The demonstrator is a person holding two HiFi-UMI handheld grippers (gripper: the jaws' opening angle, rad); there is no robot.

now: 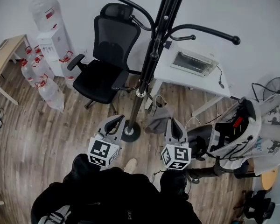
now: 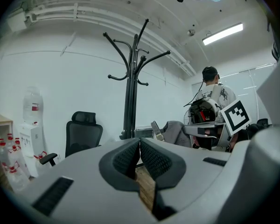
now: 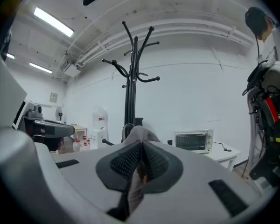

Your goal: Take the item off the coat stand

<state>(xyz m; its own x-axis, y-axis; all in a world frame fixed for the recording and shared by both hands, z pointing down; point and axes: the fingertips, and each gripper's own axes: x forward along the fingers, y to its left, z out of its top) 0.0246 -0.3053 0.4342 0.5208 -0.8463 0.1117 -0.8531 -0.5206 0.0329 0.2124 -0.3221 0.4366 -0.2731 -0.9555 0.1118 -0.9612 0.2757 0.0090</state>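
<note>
The grey fabric item is off the coat stand and hangs low, just right of the pole; the right gripper holds it, fingers clamped on a fold of the cloth; every hook on the stand looks bare, so the lifting-off seems done, and what is left, as I judge it, is only to carry the item clear and put it somewhere; the left gripper sits just left of the pole, near the stand's base, its fingers pressed together on nothing. The right gripper view gives the grip itself: grey cloth bulges up above the fingertips and a strip of it hangs below them, a contact which the head view hides under the gripper's own body; the left gripper view shows the item side-on, a slumped grey bundle with a pale-edged strap to the right of the pole, though whether it is a bag or a garment I cannot tell; that view also shows only wooden floor through the slit under its own closed fingers. Only the head view lays out the room: an office chair far and left of the stand, a white desk far and right with a toaster oven on it, and another person at the right.
</note>
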